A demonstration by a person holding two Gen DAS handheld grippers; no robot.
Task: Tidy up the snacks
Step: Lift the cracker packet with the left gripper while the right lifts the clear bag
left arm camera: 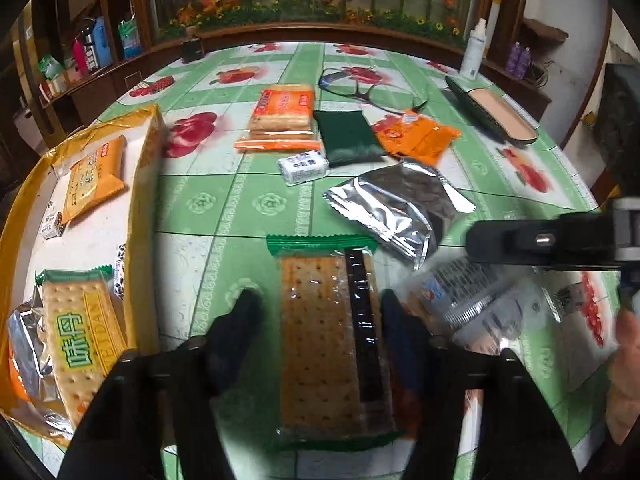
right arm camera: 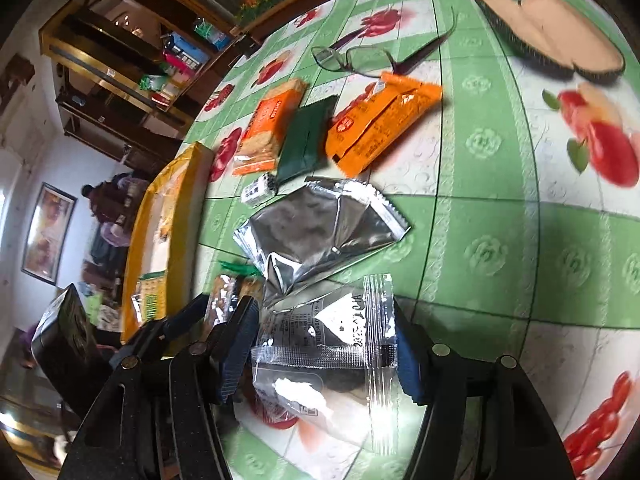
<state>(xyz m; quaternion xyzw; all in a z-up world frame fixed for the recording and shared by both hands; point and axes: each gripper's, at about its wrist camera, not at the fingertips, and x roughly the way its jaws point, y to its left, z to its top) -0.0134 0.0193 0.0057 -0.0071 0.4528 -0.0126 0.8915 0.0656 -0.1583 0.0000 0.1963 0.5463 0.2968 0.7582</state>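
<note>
My left gripper (left arm camera: 320, 312) is open, its fingers on either side of a green-edged cracker pack (left arm camera: 328, 332) lying on the table. My right gripper (right arm camera: 326, 340) straddles a clear silver snack packet (right arm camera: 332, 344) with its jaws apart, and shows in the left wrist view (left arm camera: 540, 240). A yellow box (left arm camera: 142, 184) at the left holds an orange pack (left arm camera: 90, 178), a green cracker pack (left arm camera: 80, 340) and small candies. On the table lie a silver foil pack (left arm camera: 400, 208), an orange cracker pack (left arm camera: 282, 116), a dark green pack (left arm camera: 346, 138), an orange pouch (left arm camera: 420, 138) and a small white candy (left arm camera: 304, 166).
Glasses (left arm camera: 360, 88), a white spray bottle (left arm camera: 474, 50) and a dark oval case (left arm camera: 492, 112) lie at the table's far side. A wooden cabinet with shelves (left arm camera: 80, 52) stands behind. The table has a green flowered cloth (left arm camera: 240, 204).
</note>
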